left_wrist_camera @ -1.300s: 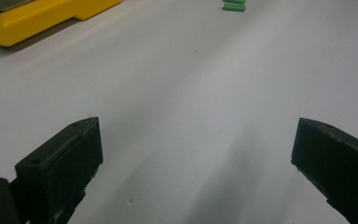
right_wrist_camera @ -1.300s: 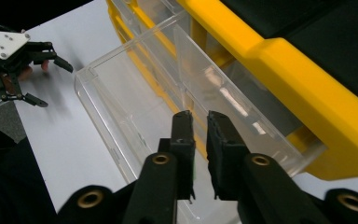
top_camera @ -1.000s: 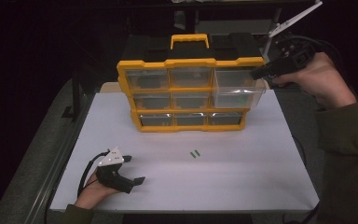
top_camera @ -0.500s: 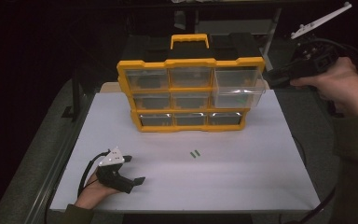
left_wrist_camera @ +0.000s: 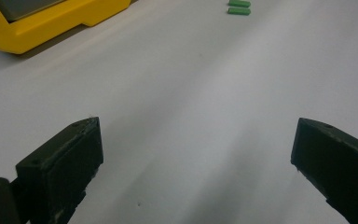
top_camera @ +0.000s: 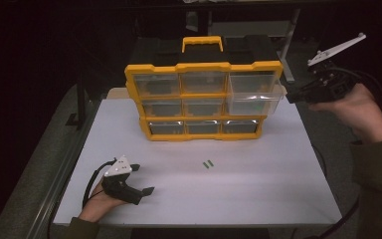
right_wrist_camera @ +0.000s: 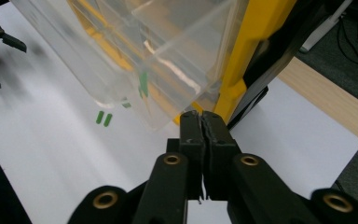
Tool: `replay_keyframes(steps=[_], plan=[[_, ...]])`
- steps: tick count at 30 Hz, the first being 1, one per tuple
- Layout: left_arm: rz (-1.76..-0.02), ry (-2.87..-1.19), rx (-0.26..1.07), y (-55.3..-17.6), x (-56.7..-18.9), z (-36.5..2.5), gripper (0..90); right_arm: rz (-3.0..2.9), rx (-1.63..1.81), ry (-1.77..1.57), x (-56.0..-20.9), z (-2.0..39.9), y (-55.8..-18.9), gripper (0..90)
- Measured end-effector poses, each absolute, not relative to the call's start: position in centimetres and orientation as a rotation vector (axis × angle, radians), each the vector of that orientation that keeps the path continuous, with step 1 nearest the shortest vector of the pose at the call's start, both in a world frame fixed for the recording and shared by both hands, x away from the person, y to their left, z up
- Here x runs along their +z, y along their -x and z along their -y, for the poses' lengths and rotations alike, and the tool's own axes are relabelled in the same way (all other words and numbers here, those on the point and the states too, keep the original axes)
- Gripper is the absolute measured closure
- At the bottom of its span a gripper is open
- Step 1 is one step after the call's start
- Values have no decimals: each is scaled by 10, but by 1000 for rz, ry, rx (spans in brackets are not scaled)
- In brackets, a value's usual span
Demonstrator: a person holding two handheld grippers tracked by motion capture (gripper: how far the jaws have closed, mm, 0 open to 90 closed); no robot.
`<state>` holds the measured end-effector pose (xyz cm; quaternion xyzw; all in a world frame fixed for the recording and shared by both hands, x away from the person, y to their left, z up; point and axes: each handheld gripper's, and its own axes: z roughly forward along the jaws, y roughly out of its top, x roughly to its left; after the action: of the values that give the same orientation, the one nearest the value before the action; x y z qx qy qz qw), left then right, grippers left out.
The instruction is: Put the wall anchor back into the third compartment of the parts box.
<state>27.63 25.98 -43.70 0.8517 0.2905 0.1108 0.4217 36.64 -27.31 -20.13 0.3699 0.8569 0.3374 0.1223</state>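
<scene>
White sheeting covers the surface (top_camera: pixel 258 189), and dark surroundings close it in on all sides. At the far end stands your yellow organiser (top_camera: pixel 204 99), upright on its long edge so that the clear drawers face you. One clear drawer (top_camera: pixel 256 102) at the middle right is drawn partly out of its bay and overhangs the front, presumably to receive parts; something green lies inside it.

Two small green pieces (top_camera: pixel 208 164) lie side by side on the bare sheet in front of the organiser, well apart from it and from both tools.

Your right hand-held gripper (top_camera: pixel 291 97) is level with the drawn-out drawer, just beside its right end. Its jaws are together with nothing between them, and I cannot tell whether the tips touch the drawer wall.

Your left hand-held gripper (top_camera: pixel 139 179) rests low on the near left of the sheet. Its jaws stand wide apart, empty, and point toward the green pieces.
</scene>
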Motion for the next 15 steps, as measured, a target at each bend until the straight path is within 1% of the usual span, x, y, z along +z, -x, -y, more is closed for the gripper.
replay_keyframes(steps=[11, 15], plan=[[-728, -2127, 269, -277, -438, -259, 22, -2503, 978, -1085, -245, 273, -359, 704], [-722, -2136, 267, -276, -438, -259, 22, -2510, 983, -1073, -260, 273, -356, 635]])
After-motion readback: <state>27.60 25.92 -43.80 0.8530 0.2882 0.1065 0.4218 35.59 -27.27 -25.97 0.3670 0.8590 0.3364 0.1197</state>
